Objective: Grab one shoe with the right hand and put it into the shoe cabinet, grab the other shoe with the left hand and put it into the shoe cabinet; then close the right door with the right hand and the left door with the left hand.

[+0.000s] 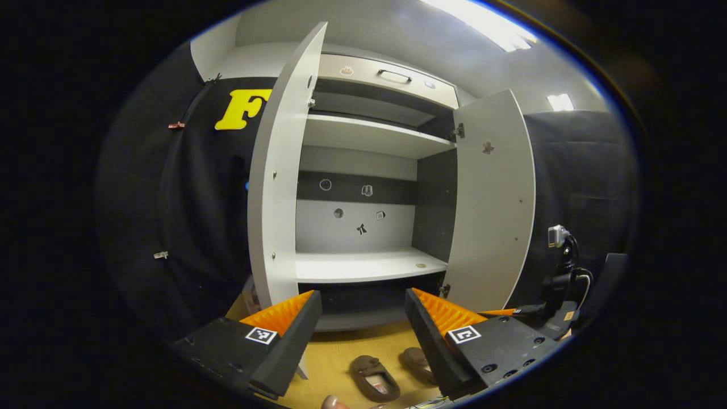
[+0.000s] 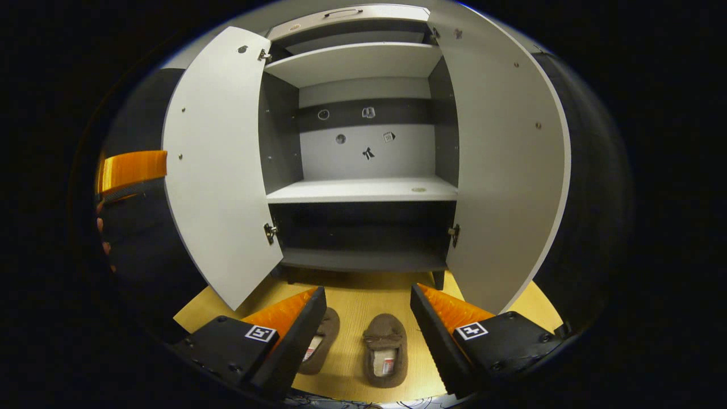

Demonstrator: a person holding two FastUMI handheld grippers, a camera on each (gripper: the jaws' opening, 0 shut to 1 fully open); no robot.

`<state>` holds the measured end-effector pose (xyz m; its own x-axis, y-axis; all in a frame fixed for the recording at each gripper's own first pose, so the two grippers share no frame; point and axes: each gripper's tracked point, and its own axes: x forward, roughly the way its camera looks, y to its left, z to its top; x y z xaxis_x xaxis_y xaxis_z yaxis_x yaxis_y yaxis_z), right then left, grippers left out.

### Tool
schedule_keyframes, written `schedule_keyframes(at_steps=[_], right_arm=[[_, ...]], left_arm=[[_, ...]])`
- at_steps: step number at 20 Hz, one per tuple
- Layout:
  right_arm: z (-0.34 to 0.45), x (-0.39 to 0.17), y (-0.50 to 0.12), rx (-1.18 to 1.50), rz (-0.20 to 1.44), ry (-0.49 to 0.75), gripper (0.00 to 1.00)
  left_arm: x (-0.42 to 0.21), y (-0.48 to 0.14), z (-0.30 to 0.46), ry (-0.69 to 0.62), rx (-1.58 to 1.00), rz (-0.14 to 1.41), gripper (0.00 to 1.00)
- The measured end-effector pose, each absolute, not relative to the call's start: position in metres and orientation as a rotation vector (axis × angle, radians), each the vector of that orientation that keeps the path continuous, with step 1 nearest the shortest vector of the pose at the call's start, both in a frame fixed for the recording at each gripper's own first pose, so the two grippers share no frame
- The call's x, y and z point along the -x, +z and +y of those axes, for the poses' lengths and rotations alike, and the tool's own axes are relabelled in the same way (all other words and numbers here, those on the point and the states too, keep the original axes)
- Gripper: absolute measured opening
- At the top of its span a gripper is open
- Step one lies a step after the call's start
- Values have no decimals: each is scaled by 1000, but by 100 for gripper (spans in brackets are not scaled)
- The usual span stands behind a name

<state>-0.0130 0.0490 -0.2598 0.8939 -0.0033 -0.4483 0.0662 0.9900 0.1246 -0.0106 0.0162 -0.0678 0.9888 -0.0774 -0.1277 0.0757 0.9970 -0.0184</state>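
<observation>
Two brown slip-on shoes lie side by side on the wooden floor before the shoe cabinet (image 2: 363, 190). In the right gripper view the right shoe (image 2: 384, 349) sits between my right gripper's (image 2: 368, 307) open fingers, below them, and the left shoe (image 2: 319, 339) is partly hidden by the left finger. Both doors stand open: left door (image 2: 218, 165), right door (image 2: 502, 165). In the left gripper view my left gripper (image 1: 363, 309) is open and empty, above the two shoes (image 1: 375, 378) (image 1: 417, 363), facing the cabinet (image 1: 369, 264) between its left door (image 1: 278, 176) and right door (image 1: 491, 199).
A small camera on a stand (image 1: 562, 267) is at the right of the cabinet. Black cloth walls flank the cabinet on both sides. The cabinet's shelves (image 2: 363, 62) hold nothing. The other gripper and a hand (image 2: 128, 193) show at the left edge of the right gripper view.
</observation>
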Motion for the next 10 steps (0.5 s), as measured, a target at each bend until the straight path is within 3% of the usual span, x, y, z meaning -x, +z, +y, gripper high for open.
schedule_keyframes(at_steps=[5,10], right_arm=[[63,31,-355,-217,657,-43,96],[66,46,-420,-204,771,-51,82]], left_arm=[[11,-81,22,-80,31,159,94],[13,-94,30,-74,18,193,94]])
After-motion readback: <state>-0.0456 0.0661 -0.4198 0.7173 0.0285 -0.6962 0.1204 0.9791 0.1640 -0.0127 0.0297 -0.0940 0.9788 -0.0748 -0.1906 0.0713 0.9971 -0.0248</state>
